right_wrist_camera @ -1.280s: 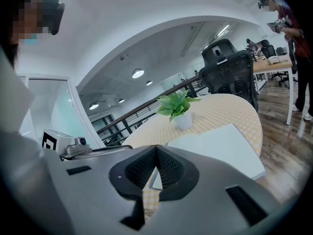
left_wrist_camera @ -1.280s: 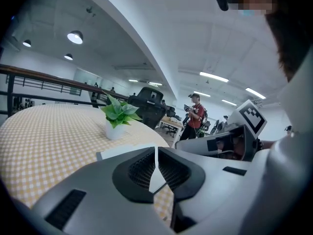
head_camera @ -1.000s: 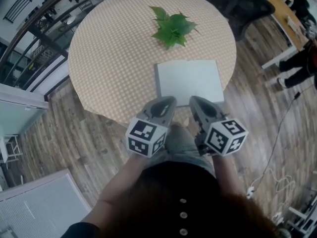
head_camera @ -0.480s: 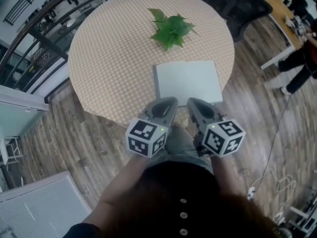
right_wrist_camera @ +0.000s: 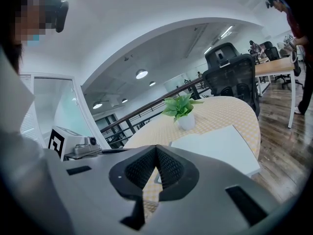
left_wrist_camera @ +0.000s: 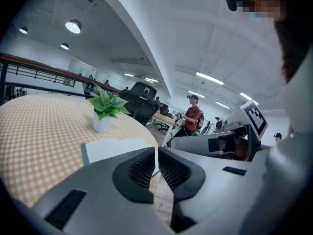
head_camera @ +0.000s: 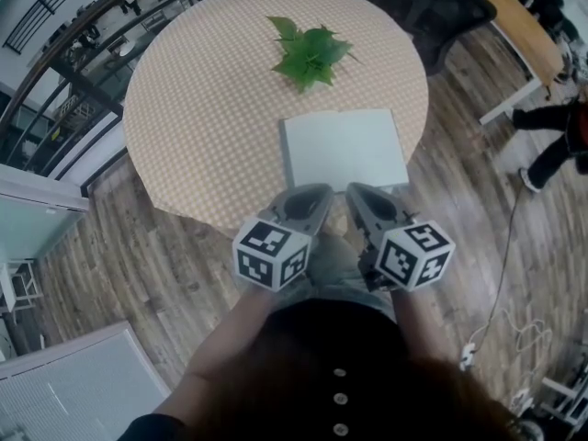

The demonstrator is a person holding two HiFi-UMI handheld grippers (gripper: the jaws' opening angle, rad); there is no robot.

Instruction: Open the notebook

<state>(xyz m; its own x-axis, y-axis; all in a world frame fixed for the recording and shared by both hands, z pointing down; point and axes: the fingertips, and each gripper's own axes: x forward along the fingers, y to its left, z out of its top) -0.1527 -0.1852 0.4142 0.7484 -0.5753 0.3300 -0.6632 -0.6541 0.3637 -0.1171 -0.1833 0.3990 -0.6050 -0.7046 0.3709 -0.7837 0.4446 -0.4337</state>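
1. Head view: The person stands at the near edge of a round table [head_camera: 202,108] under a checked cloth. Both forearms are tucked close in front of the body. The left gripper [head_camera: 315,197] and the right gripper [head_camera: 360,197] sit side by side, pointing forward and a little down over the table's edge. The notebook [head_camera: 343,148] lies closed and flat on the cloth just beyond their tips, touching neither. A potted plant [head_camera: 310,53] stands farther back. Each gripper carries a cube [head_camera: 270,254] printed with black-and-white square markers, the only print I can make out.

2. Left gripper view: The left gripper [left_wrist_camera: 156,152] has its jaws drawn in to a thin slit, with nothing between them. The notebook [left_wrist_camera: 117,148] lies ahead, left of the tips, with the potted plant [left_wrist_camera: 105,109] behind it. The right gripper [left_wrist_camera: 215,143] shows alongside. A person in a red top [left_wrist_camera: 192,119] stands far off.

3. Right gripper view: The right gripper [right_wrist_camera: 156,149] has its jaws closed tip to tip and empty. The notebook [right_wrist_camera: 215,143] lies ahead and to the right, near the table's edge. An office chair [right_wrist_camera: 232,75] stands behind the table.
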